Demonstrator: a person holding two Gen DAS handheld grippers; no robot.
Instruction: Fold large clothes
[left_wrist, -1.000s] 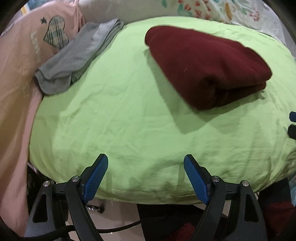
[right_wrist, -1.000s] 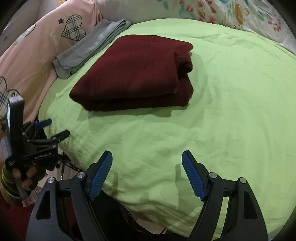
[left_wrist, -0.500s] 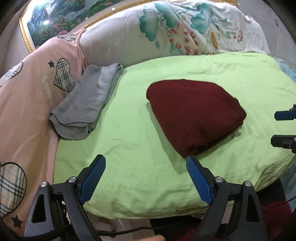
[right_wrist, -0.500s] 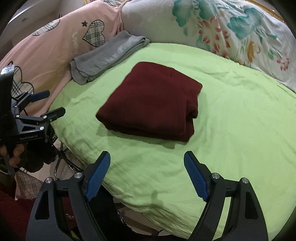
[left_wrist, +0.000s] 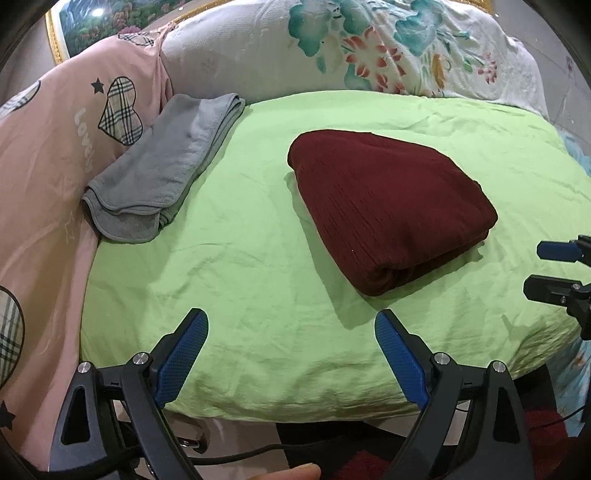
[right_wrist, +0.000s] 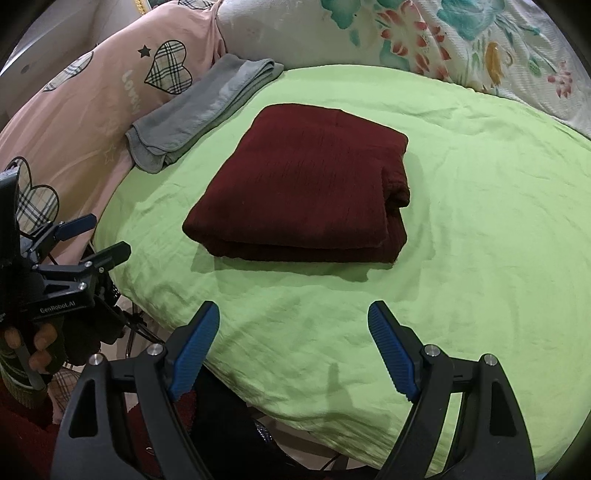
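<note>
Pulling back and up from the bed, both tools, compared with a second ago, so more pillows and more green sheet showing now. Left tool (left_wrist: 290, 354) hanging wide open over the near edge of the bed, holding nothing. Right tool (right_wrist: 293, 345) also hanging wide open, also holding nothing, off the near edge.

Just ahead of both tools, lying flat on the green sheet (left_wrist: 236, 266): the dark red garment (right_wrist: 303, 184), already folded into a thick neat block. Not touching either tool, well apart from both. Sitting ahead and to the right of the left tool, ahead and a little to the left of the right tool, so lying between the two. Long side running away from the tools and slanting to the right in the left view. Rounded fold edge facing the left tool; stacked layers showing at the near side in the right view. Looking about equally near to both, maybe a bit nearer to the right one.

Farther out, resting on the left edge of the sheet against the pink quilt (left_wrist: 48, 155): a folded grey towel (left_wrist: 162, 166). Behind it all, a flowered pillow (right_wrist: 424, 33).

Folding looking done, probably nothing left but moving away.
</note>
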